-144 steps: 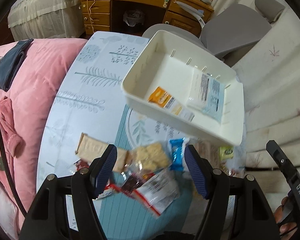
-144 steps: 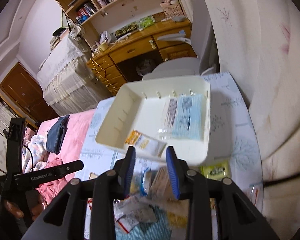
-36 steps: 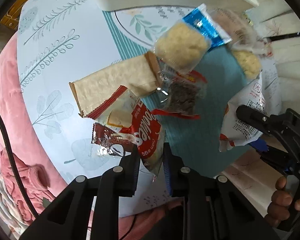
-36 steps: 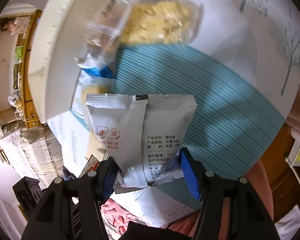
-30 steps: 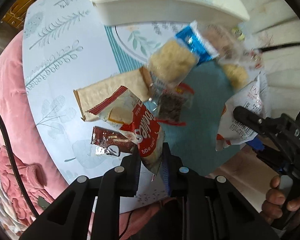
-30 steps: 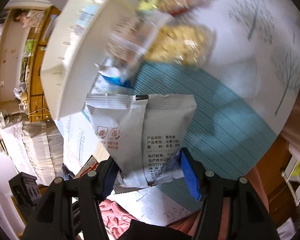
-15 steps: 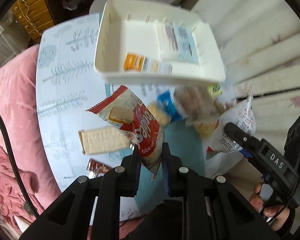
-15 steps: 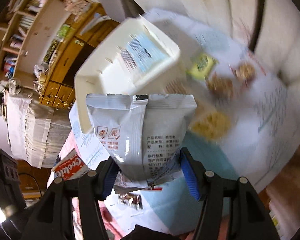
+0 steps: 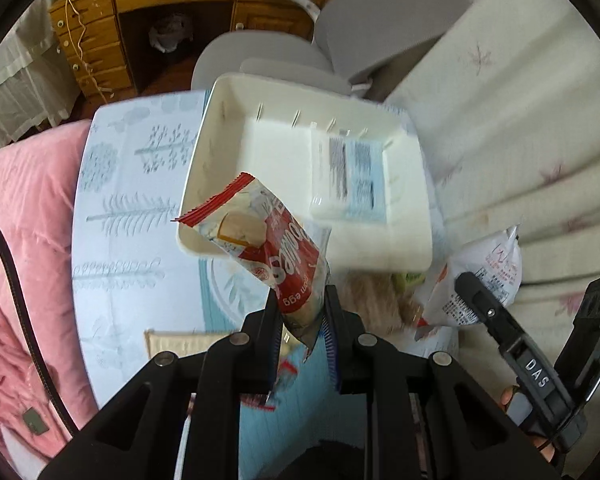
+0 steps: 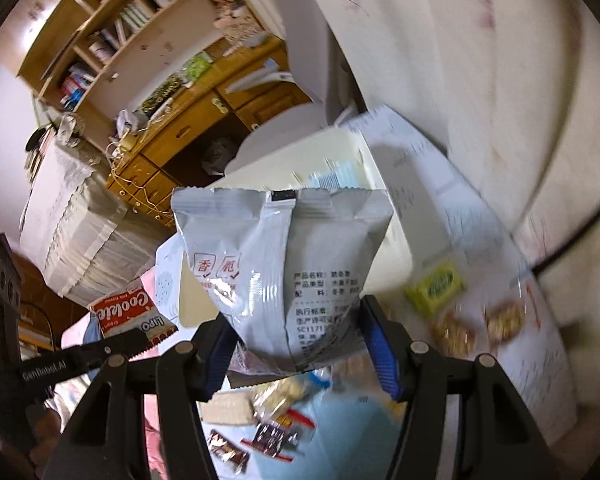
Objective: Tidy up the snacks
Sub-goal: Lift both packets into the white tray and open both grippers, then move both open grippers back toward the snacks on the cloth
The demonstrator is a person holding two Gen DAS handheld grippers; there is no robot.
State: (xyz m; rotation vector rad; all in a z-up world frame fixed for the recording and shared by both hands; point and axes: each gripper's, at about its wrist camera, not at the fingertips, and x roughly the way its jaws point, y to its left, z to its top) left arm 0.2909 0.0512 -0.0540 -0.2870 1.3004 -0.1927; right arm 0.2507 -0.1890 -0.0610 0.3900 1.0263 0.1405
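Nearest the lens: left gripper (image 9: 300, 322) pinched tight on the tail end of a red-and-white cookie packet (image 9: 270, 240), packet sticking up in the air over the near rim of the tray. Same deal on the other side: right gripper (image 10: 300, 344) clamped on the bottom edge of a fat grey-white snack bag (image 10: 284, 264), jaws held fairly wide by the bag's bulk. Below both, leftover snacks scattered on the blue leaf-print table (image 9: 116, 240): a pale wafer pack (image 9: 180, 344), a yellow-green sweet (image 10: 436, 284), some round biscuits (image 10: 502, 322). Further out, white tray (image 9: 410, 216) with a flat blue-labelled pack (image 9: 352, 176) lying in its right part. Beyond that, a grey chair and wooden desk.

Looks like mid-carry, both loads lifted and headed for the tray. Next move probably needs each packet brought over free tray floor, then let go low, so nothing slides back over the rim.
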